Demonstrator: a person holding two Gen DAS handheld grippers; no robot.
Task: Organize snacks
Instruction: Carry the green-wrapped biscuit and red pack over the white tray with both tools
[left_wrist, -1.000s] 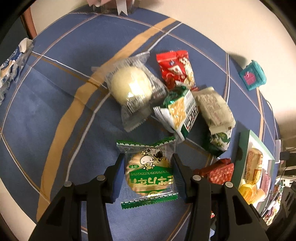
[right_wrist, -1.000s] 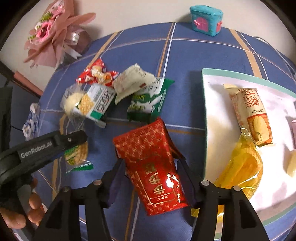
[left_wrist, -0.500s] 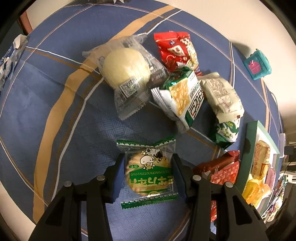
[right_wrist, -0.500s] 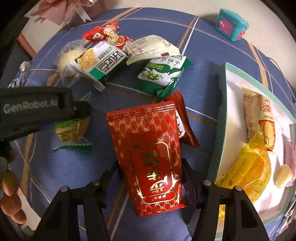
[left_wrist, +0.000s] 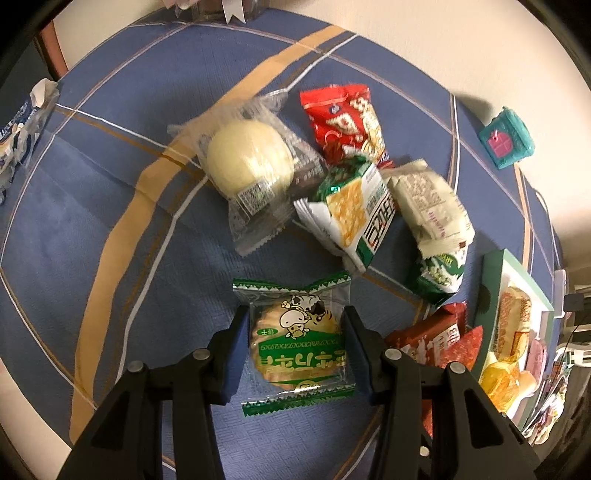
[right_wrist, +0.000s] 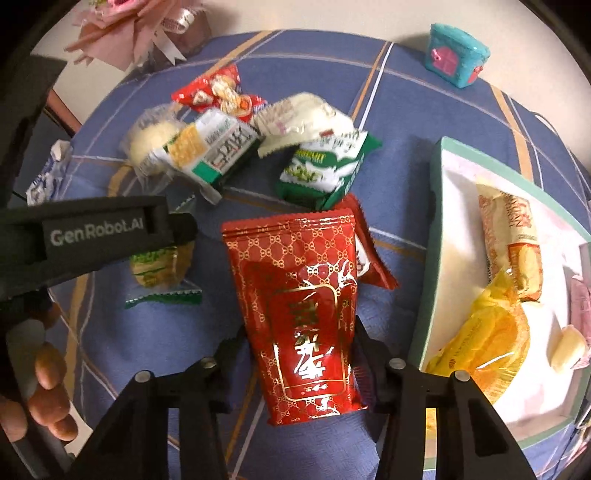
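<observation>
Green biscuit packet (left_wrist: 297, 346) clamped between jaws of left gripper (left_wrist: 295, 345), held over blue bench cloth (left_wrist: 110, 229). Red gold-patterned pouch (right_wrist: 295, 306) clamped between jaws of right gripper (right_wrist: 299, 354), held beside white tray (right_wrist: 439, 206) at bench's right edge. Tray loaded with orange-printed packet (right_wrist: 513, 236) and yellow packet (right_wrist: 484, 339). Loose pile seen mid-bench: wrapped round bun (left_wrist: 249, 158), red snack bag (left_wrist: 347, 118), cracker packet (left_wrist: 354, 214), cream-and-green packet (left_wrist: 432, 221). Teal box (left_wrist: 506, 138) placed near far edge.
</observation>
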